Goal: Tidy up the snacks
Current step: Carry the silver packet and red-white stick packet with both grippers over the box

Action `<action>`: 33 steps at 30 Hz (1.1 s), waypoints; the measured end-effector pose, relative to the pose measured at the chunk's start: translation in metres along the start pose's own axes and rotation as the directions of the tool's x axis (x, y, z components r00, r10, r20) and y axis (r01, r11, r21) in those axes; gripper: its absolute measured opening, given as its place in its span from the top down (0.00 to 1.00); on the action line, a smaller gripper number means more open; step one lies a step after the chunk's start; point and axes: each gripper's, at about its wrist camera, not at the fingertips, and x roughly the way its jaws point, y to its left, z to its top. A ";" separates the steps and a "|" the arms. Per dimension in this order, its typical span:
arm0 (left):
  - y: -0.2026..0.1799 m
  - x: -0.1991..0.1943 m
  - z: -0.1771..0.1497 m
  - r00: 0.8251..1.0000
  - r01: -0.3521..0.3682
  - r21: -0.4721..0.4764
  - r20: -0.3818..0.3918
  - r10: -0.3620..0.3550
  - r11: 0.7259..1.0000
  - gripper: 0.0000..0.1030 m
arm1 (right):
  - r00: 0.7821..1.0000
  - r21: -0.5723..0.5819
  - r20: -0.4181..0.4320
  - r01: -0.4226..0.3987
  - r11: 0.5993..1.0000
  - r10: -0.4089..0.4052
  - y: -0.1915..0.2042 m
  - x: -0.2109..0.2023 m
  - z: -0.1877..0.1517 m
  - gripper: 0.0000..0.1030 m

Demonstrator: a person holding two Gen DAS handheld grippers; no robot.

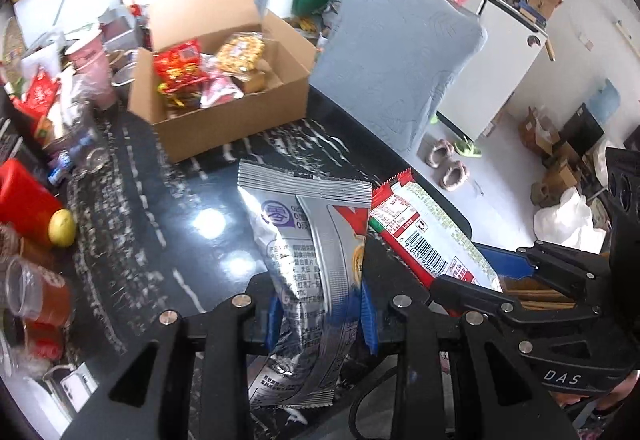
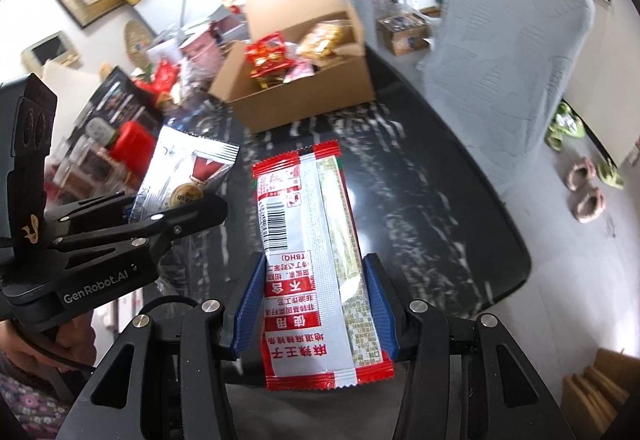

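Note:
My left gripper [image 1: 322, 324] is shut on a silver snack packet [image 1: 308, 252], held above the black marble table [image 1: 168, 207]. My right gripper [image 2: 314, 308] is shut on a long red-and-white snack packet [image 2: 308, 248]; that packet also shows in the left wrist view [image 1: 424, 236], just right of the silver one. The silver packet shows in the right wrist view [image 2: 188, 167] at the left. An open cardboard box [image 1: 224, 119] holding several snack packets [image 1: 180, 67] stands at the far side of the table; it also shows in the right wrist view [image 2: 312, 95].
Clutter lines the table's left side: a pink cup [image 1: 92, 67], a red container [image 1: 24, 195], a lemon [image 1: 62, 228], glass jars [image 1: 36, 292]. A grey-covered chair [image 1: 400, 55] stands beyond the table's right edge. Slippers [image 1: 448, 163] lie on the floor.

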 end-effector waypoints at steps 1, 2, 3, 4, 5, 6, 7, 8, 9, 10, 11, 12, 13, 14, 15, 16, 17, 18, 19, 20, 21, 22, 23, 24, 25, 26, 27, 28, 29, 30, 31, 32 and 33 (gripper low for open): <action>0.003 -0.004 -0.002 1.000 -0.009 -0.005 0.010 0.009 1.000 0.70 | 1.000 -0.008 0.006 -0.005 1.000 0.005 0.006 0.000 0.000 0.53; 0.007 -0.010 -0.005 1.000 -0.017 -0.014 0.021 0.018 1.000 0.70 | 1.000 -0.012 0.010 -0.009 1.000 0.009 0.009 0.000 0.000 0.53; 0.010 -0.014 -0.006 0.999 -0.019 -0.022 0.029 0.020 1.000 0.70 | 1.000 -0.017 0.015 -0.013 1.000 0.013 0.013 -0.001 0.000 0.53; 0.014 -0.018 -0.007 0.999 -0.020 -0.032 0.039 0.021 0.999 0.70 | 1.000 -0.025 0.022 -0.014 1.000 0.014 0.017 -0.002 0.001 0.53; 0.017 -0.022 -0.008 0.999 -0.022 -0.038 0.047 0.024 0.999 0.70 | 0.999 -0.032 0.032 -0.013 0.999 0.014 0.021 -0.003 0.003 0.53; 0.020 -0.025 -0.008 0.998 -0.026 -0.044 0.057 0.029 0.999 0.70 | 0.999 -0.036 0.040 -0.015 0.999 0.017 0.024 -0.004 0.004 0.53; 0.022 -0.028 -0.008 0.997 -0.029 -0.048 0.066 0.032 0.998 0.70 | 0.999 -0.039 0.045 -0.018 0.999 0.020 0.026 -0.005 0.005 0.53; 0.025 -0.032 -0.007 0.996 -0.030 -0.054 0.077 0.034 0.998 0.70 | 0.999 -0.043 0.049 -0.022 0.999 0.024 0.028 -0.006 0.007 0.53; 0.026 -0.033 -0.007 0.996 -0.029 -0.058 0.083 0.034 0.998 0.70 | 0.998 -0.051 0.053 -0.027 0.998 0.030 0.031 -0.006 0.009 0.53; 0.028 -0.035 -0.006 0.995 -0.030 -0.061 0.090 0.035 0.998 0.70 | 0.998 -0.058 0.055 -0.029 0.998 0.032 0.033 -0.006 0.011 0.53; 0.030 -0.038 -0.004 0.994 -0.032 -0.064 0.098 0.038 0.997 0.70 | 0.998 -0.065 0.058 -0.029 0.997 0.032 0.035 -0.006 0.013 0.53; 0.032 -0.039 -0.002 0.994 -0.032 -0.065 0.104 0.039 0.997 0.70 | 0.998 -0.073 0.061 -0.029 0.997 0.033 0.037 -0.006 0.015 0.53; 0.034 -0.040 0.001 0.993 -0.031 -0.068 0.112 0.039 0.997 0.70 | 0.997 -0.080 0.063 -0.029 0.996 0.035 0.040 -0.006 0.018 0.54; 0.035 -0.041 0.003 0.992 -0.031 -0.070 0.116 0.039 0.997 0.70 | 0.997 -0.086 0.066 -0.030 0.996 0.036 0.042 -0.005 0.021 0.54; 0.037 -0.041 0.006 0.992 -0.031 -0.072 0.122 0.040 0.997 0.70 | 0.997 -0.091 0.068 -0.031 0.995 0.037 0.043 -0.005 0.024 0.54; 0.039 -0.042 0.009 0.991 -0.031 -0.075 0.127 0.040 0.997 0.70 | 0.997 -0.096 0.070 -0.031 0.995 0.038 0.044 -0.005 0.027 0.54; 0.040 -0.042 0.012 0.990 -0.031 -0.077 0.133 0.041 0.997 0.70 | 0.997 -0.100 0.073 -0.031 0.995 0.039 0.045 -0.005 0.030 0.54; 0.042 -0.042 0.016 0.989 -0.032 -0.080 0.138 0.043 0.996 0.70 | 0.996 -0.105 0.075 -0.032 0.994 0.040 0.046 -0.004 0.035 0.54; 0.044 -0.042 0.021 0.989 -0.033 -0.083 0.143 0.044 0.996 0.70 | 0.996 -0.109 0.076 -0.032 0.994 0.041 0.046 -0.004 0.039 0.54; 0.046 -0.042 0.024 0.988 -0.033 -0.085 0.146 0.045 0.996 0.70 | 0.996 -0.115 0.078 -0.033 0.993 0.042 0.046 -0.002 0.044 0.54; 0.048 -0.041 0.028 0.988 -0.034 -0.089 0.149 0.047 0.995 0.70 | 0.996 -0.119 0.078 -0.033 0.992 0.042 0.046 -0.002 0.048 0.54; 0.049 -0.041 0.032 0.987 -0.034 -0.093 0.152 0.048 0.995 0.70 | 0.996 -0.122 0.078 -0.032 0.992 0.042 0.046 -0.001 0.053 0.54; 0.052 -0.040 0.037 0.987 -0.035 -0.098 0.154 0.050 0.995 0.70 | 0.996 -0.126 0.077 -0.033 0.992 0.043 0.046 0.000 0.057 0.54; 0.055 -0.039 0.042 0.986 -0.036 -0.103 0.157 0.052 0.994 0.70 | 0.996 -0.130 0.077 -0.033 0.991 0.043 0.046 0.002 0.064 0.54; 0.058 -0.038 0.047 0.986 -0.039 -0.108 0.159 0.056 0.993 0.70 | 0.996 -0.133 0.077 -0.034 0.991 0.045 0.046 0.003 0.069 0.54; 0.060 -0.038 0.051 0.985 -0.041 -0.110 0.161 0.058 0.993 0.70 | 0.996 -0.135 0.076 -0.036 0.990 0.046 0.046 0.005 0.074 0.54; 0.062 -0.037 0.056 0.985 -0.044 -0.115 0.163 0.063 0.992 0.70 | 0.996 -0.138 0.076 -0.038 0.990 0.049 0.045 0.007 0.081 0.54; 0.066 -0.036 0.061 0.984 -0.045 -0.122 0.167 0.066 0.992 0.70 | 0.996 -0.142 0.075 -0.041 0.989 0.053 0.045 0.009 0.088 0.54; 0.069 -0.035 0.066 0.983 -0.047 -0.128 0.169 0.068 0.991 0.70 | 0.996 -0.145 0.075 -0.044 0.988 0.055 0.045 0.011 0.093 0.54; 0.072 -0.033 0.070 0.983 -0.048 -0.133 0.170 0.071 0.990 0.70 | 0.995 -0.149 0.075 -0.046 0.988 0.058 0.045 0.013 0.100 0.54; 0.075 -0.031 0.075 0.982 -0.051 -0.140 0.171 0.075 0.989 0.70 | 0.995 -0.153 0.075 -0.050 0.987 0.062 0.045 0.015 0.106 0.54; 0.078 -0.029 0.080 0.982 -0.053 -0.147 0.171 0.079 0.988 0.70 | 0.995 -0.157 0.073 -0.054 0.986 0.066 0.044 0.018 0.114 0.54; 0.081 -0.028 0.084 0.982 -0.055 -0.152 0.172 0.081 0.987 0.70 | 0.995 -0.161 0.072 -0.057 0.985 0.070 0.044 0.020 0.119 0.54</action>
